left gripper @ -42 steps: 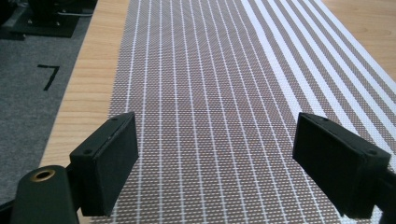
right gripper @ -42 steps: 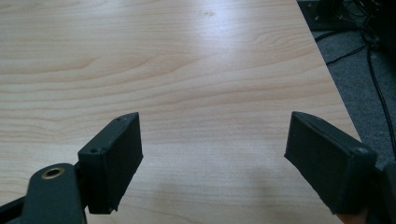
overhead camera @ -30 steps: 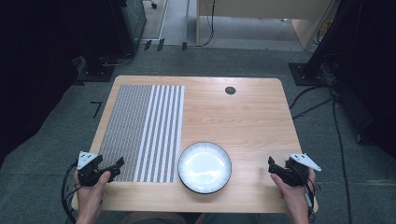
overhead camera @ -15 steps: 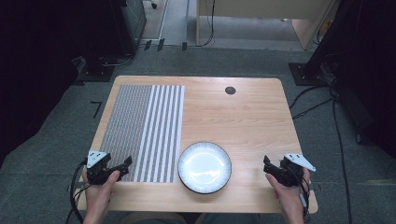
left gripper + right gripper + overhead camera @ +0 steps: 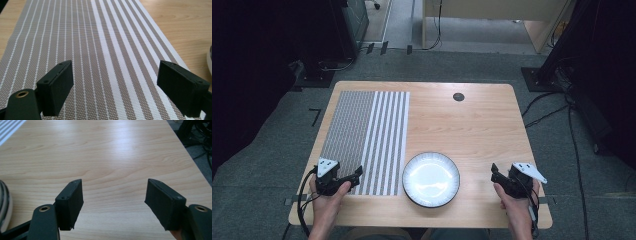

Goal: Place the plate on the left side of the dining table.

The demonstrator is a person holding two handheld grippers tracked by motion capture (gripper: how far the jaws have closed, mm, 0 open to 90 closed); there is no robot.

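Note:
A grey-and-white striped placemat [image 5: 367,140] lies flat on the left half of the wooden table [image 5: 472,130]. A white plate [image 5: 431,179] sits just right of the mat's near corner. My left gripper [image 5: 357,174] hovers over the mat's near edge, open, and nothing sits between its wide-apart jaws; the mat [image 5: 105,50] stretches ahead of them in the left gripper view. My right gripper [image 5: 493,172] is open too, over bare wood to the right of the plate. The plate's rim [image 5: 4,205] curves in at the left edge of the right gripper view.
A small dark round grommet [image 5: 458,96] is set into the table near its far edge. Cables [image 5: 572,115] trail on the grey floor to the right, and dark equipment stands at the back left.
My left gripper has moved right and forward onto the mat's near edge. My right gripper has shifted slightly left toward the plate. Both stay open.

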